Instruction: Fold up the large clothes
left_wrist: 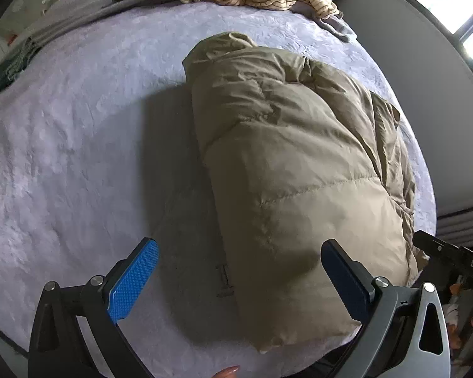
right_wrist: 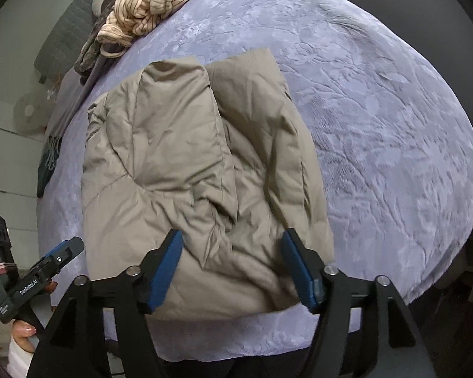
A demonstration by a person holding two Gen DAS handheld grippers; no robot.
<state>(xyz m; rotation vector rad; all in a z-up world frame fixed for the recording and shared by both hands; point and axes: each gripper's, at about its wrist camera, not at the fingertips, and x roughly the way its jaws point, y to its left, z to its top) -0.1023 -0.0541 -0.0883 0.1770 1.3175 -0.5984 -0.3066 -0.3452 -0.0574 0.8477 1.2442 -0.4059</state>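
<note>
Khaki puffer jacket [right_wrist: 201,170] lies folded compact at frame centre; both the left gripper [left_wrist: 239,280] and right gripper [right_wrist: 233,267] hover wide open, empty; striped garment [right_wrist: 148,3] upper left remains unfolded.

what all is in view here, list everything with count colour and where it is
puffer jacket: one, khaki, folded on the near part of the bed
bed cover: one, lavender, spread under everything
striped garment: one, cream with dark stripes, crumpled at the far edge
dark clothes: small pile, brown-grey, beside the striped garment
scarf: one, dark green, fringed, at the bed's side edge
left gripper: one, blue pads, open, at the jacket's near end
right gripper: one, blue pads, open over the jacket's near edge
</note>
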